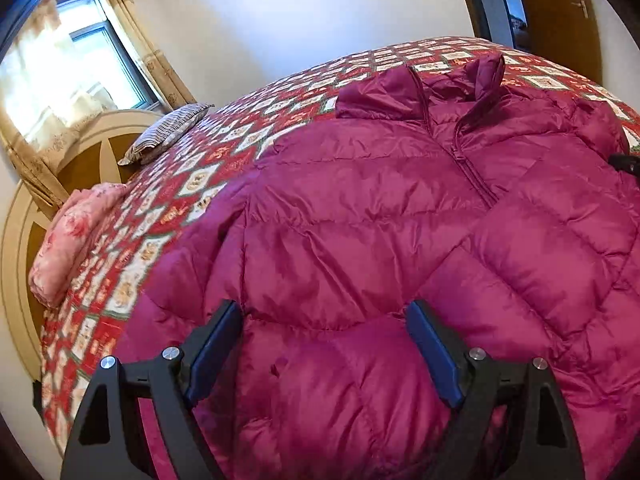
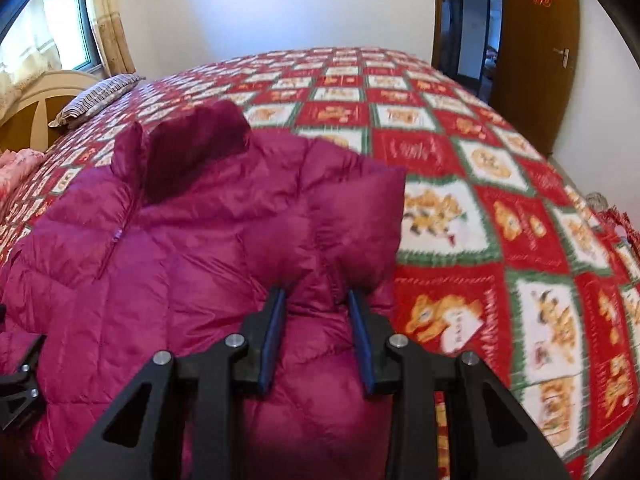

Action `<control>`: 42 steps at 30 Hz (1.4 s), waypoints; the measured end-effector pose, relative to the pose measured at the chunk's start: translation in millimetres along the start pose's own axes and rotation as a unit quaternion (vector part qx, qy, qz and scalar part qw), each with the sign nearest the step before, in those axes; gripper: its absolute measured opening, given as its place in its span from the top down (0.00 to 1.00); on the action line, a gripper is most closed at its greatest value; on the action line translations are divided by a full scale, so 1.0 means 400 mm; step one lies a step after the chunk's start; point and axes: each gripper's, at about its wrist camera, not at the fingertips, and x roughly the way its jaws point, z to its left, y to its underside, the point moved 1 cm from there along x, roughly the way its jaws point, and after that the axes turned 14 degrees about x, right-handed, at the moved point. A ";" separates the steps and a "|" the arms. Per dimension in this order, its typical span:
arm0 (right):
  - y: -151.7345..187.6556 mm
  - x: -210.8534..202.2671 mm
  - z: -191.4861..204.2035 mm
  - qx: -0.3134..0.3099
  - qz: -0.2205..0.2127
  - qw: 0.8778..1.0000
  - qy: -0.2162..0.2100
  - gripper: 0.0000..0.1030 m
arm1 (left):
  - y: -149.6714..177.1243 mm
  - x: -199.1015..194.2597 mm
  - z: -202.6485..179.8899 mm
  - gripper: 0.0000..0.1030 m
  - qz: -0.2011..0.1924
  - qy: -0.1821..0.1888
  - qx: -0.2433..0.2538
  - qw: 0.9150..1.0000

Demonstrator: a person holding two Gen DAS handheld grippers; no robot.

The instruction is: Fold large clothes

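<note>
A magenta quilted puffer jacket (image 1: 360, 208) lies front up on the bed, zip closed, collar toward the far side. My left gripper (image 1: 324, 312) is open, its jaws wide apart above the jacket's lower body. In the right wrist view the jacket (image 2: 180, 248) fills the left half. My right gripper (image 2: 318, 296) has its jaws partly closed around a raised fold of the jacket's right sleeve (image 2: 360, 216), which is bunched up between the pads. The left gripper's black frame (image 2: 16, 380) shows at the left edge.
The bed carries a red, white and green patterned quilt (image 2: 500, 220). A striped pillow (image 1: 168, 132) and a pink folded blanket (image 1: 68, 248) lie near the headboard (image 1: 16, 248). A window with curtains is at the left, a wooden door (image 2: 536, 60) at the right.
</note>
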 end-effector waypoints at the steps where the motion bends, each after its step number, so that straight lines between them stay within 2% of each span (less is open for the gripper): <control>1: 0.001 0.002 -0.001 0.000 0.001 1.000 0.000 0.65 | -0.001 0.001 0.000 0.17 -0.001 0.001 -0.001 1.000; 7: 0.006 0.003 0.001 -0.011 -0.002 1.000 0.005 0.65 | -0.001 0.004 0.008 0.16 0.002 0.013 -0.006 1.000; 9: -0.006 -0.034 -0.001 -0.012 -0.013 1.000 0.005 0.66 | -0.004 -0.030 0.048 0.16 -0.001 0.024 -0.025 0.999; 13: -0.003 -0.167 0.004 -0.008 -0.045 0.999 -0.020 0.64 | -0.014 -0.135 0.108 0.16 -0.056 0.051 -0.068 0.995; 16: 0.051 -0.219 0.046 -0.031 -0.042 0.998 -0.042 0.63 | -0.024 -0.136 0.089 0.16 -0.056 0.070 -0.067 0.994; 19: 0.113 -0.200 0.088 -0.049 -0.014 0.997 -0.060 0.63 | -0.008 -0.088 0.041 0.16 -0.024 0.081 -0.061 0.995; 22: 0.160 -0.150 0.097 -0.064 -0.001 0.997 -0.042 0.63 | 0.019 -0.048 0.000 0.16 -0.003 0.074 -0.050 0.996; 26: 0.177 -0.111 0.090 -0.063 0.008 0.997 -0.036 0.62 | 0.024 -0.040 -0.016 0.14 -0.007 0.072 -0.046 0.996; 32: 0.179 -0.105 0.085 -0.058 0.007 0.998 -0.037 0.62 | 0.031 -0.027 -0.017 0.12 -0.003 0.078 -0.051 0.996; 42: 0.199 -0.098 0.122 -0.089 -0.003 0.996 0.003 0.62 | 0.031 -0.021 -0.019 0.10 -0.001 0.078 -0.047 0.996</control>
